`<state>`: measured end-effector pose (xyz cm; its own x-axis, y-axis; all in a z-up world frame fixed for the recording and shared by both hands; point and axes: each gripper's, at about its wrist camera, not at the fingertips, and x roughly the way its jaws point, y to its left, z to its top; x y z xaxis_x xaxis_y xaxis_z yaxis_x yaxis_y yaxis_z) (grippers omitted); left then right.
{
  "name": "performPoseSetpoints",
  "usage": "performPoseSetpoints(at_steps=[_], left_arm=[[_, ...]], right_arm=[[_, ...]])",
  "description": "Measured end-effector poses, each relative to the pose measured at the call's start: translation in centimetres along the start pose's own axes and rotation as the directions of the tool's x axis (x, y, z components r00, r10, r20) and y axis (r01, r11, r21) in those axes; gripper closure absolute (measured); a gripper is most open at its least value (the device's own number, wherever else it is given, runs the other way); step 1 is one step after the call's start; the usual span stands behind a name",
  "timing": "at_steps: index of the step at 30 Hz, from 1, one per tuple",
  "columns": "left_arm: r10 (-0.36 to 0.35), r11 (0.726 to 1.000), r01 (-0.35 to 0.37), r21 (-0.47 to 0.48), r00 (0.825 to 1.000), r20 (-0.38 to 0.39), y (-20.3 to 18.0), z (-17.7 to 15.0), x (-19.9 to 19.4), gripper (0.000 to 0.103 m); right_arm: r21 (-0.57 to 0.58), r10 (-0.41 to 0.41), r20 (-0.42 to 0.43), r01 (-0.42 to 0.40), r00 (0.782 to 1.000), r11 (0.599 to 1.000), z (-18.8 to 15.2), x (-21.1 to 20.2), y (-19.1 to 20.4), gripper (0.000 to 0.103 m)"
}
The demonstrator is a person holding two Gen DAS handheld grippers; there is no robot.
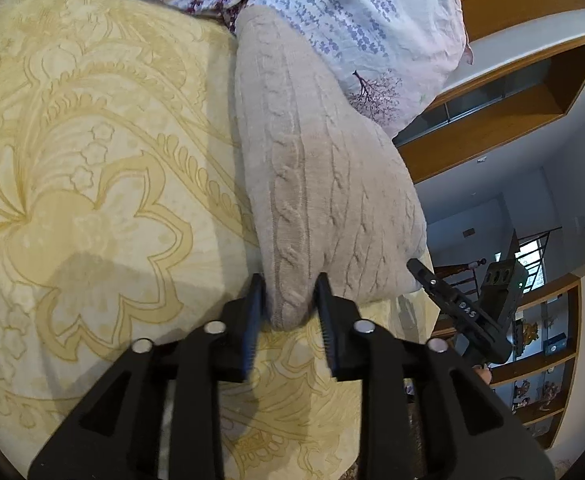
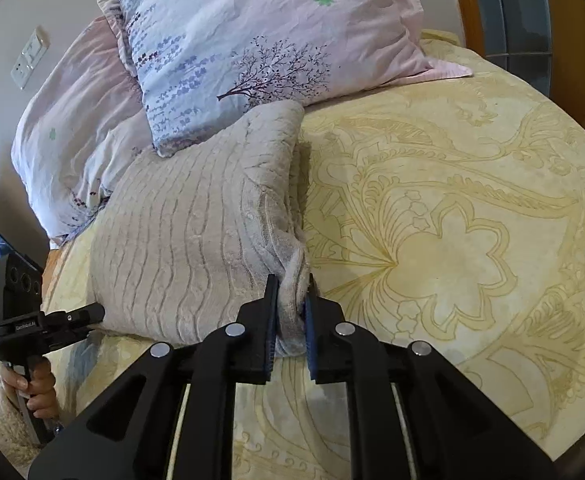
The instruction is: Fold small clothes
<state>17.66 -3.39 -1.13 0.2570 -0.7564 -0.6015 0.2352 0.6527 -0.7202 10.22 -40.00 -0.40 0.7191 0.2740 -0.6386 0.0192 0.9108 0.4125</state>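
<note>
A beige cable-knit garment (image 1: 316, 184) lies folded on the yellow patterned bedspread (image 1: 92, 160), its far end against the pillows. My left gripper (image 1: 290, 296) has its jaws closed on the garment's near corner. In the right wrist view the same garment (image 2: 196, 232) lies left of centre, and my right gripper (image 2: 292, 300) is shut on a bunched fold at its near right corner. Each gripper shows in the other's view: the right gripper (image 1: 464, 312) beside the garment's right edge, the left gripper (image 2: 52, 320) at its lower left.
Floral pink and blue pillows (image 2: 252, 40) lie behind the garment at the head of the bed. Wooden shelves (image 1: 512, 92) stand off to the right. A wall socket (image 2: 28, 60) is on the wall. Bare bedspread (image 2: 472, 240) stretches right of the garment.
</note>
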Motion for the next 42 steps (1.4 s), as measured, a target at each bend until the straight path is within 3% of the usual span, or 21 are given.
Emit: performPoseSetpoints(at_steps=[1, 2, 3, 5, 9, 14, 17, 18, 19, 24, 26, 31, 38, 41, 42], left_arm=[[0.001, 1.000, -0.001, 0.006, 1.000, 0.010, -0.2, 0.2, -0.4, 0.062], [0.005, 1.000, -0.005, 0.014, 1.000, 0.028, -0.5, 0.6, -0.8, 0.050], [0.014, 1.000, -0.015, 0.025, 0.999, 0.049, -0.7, 1.0, -1.3, 0.045], [0.058, 0.997, -0.063, 0.053, 0.994, 0.093, -1.3, 2.2, -2.0, 0.033], [0.156, 0.983, -0.166, 0.083, 0.981, 0.113, -2.2, 4.6, -1.1, 0.030], [0.294, 0.940, -0.309, 0.146, 0.949, 0.114, -3.4, 5.5, 1.5, 0.020], [0.318, 0.927, -0.336, 0.168, 0.940, 0.126, -3.8, 5.6, 2.3, 0.019], [0.323, 0.924, -0.342, 0.169, 0.938, 0.127, -3.9, 5.7, 2.4, 0.018], [0.328, 0.922, -0.347, 0.171, 0.936, 0.129, -4.1, 5.8, 2.5, 0.018], [0.335, 0.918, -0.355, 0.179, 0.933, 0.132, -4.4, 6.0, 2.8, 0.018], [0.328, 0.921, -0.347, 0.176, 0.936, 0.127, -4.5, 6.3, 3.2, 0.016], [0.320, 0.924, -0.336, 0.181, 0.941, 0.112, -4.6, 6.1, 3.7, 0.016], [0.274, 0.948, -0.284, 0.148, 0.958, 0.085, -3.7, 6.2, 4.2, 0.014], [0.219, 0.971, -0.223, 0.090, 0.974, 0.058, -2.8, 6.6, 4.0, 0.014], [0.206, 0.975, -0.210, 0.074, 0.977, 0.053, -2.5, 6.8, 3.9, 0.014]], right_arm=[[0.019, 0.021, 0.005, -0.021, 1.000, 1.000, 0.3, -0.4, -0.2, 0.067], [0.034, 0.046, 0.019, -0.046, 0.999, 0.998, 0.8, -0.8, -0.3, 0.064], [0.048, 0.069, 0.039, -0.071, 0.997, 0.996, 1.4, -1.2, -0.5, 0.058], [0.072, 0.087, 0.056, -0.091, 0.995, 0.993, 2.6, -1.4, -0.6, 0.058], [0.110, 0.109, 0.046, -0.114, 0.993, 0.987, 5.2, 0.4, -0.6, 0.058], [0.153, 0.151, -0.009, -0.148, 0.988, 0.977, 6.6, 3.4, -0.3, 0.058], [0.123, 0.133, -0.021, -0.130, 0.991, 0.984, 6.5, 4.3, 0.5, 0.064], [0.109, 0.114, -0.020, -0.111, 0.993, 0.988, 6.5, 4.5, 0.7, 0.073], [0.092, 0.102, -0.011, -0.101, 0.995, 0.991, 6.5, 4.4, 0.9, 0.089], [-0.016, 0.045, 0.139, -0.043, 0.989, 0.999, 6.8, 1.7, 2.6, 0.093], [-0.024, 0.007, 0.157, -0.004, 0.988, 1.000, 7.1, 1.6, 2.6, 0.093], [0.027, -0.094, 0.055, 0.093, 0.994, 0.995, 6.9, 4.9, 0.4, 0.093], [0.099, -0.058, 0.017, 0.056, 0.998, 0.994, 6.3, 5.6, -1.3, 0.091], [0.133, -0.015, 0.011, 0.013, 1.000, 0.991, 6.8, 4.7, -1.5, 0.077], [0.159, 0.005, 0.012, -0.007, 1.000, 0.987, 7.0, 4.2, -1.9, 0.062]])
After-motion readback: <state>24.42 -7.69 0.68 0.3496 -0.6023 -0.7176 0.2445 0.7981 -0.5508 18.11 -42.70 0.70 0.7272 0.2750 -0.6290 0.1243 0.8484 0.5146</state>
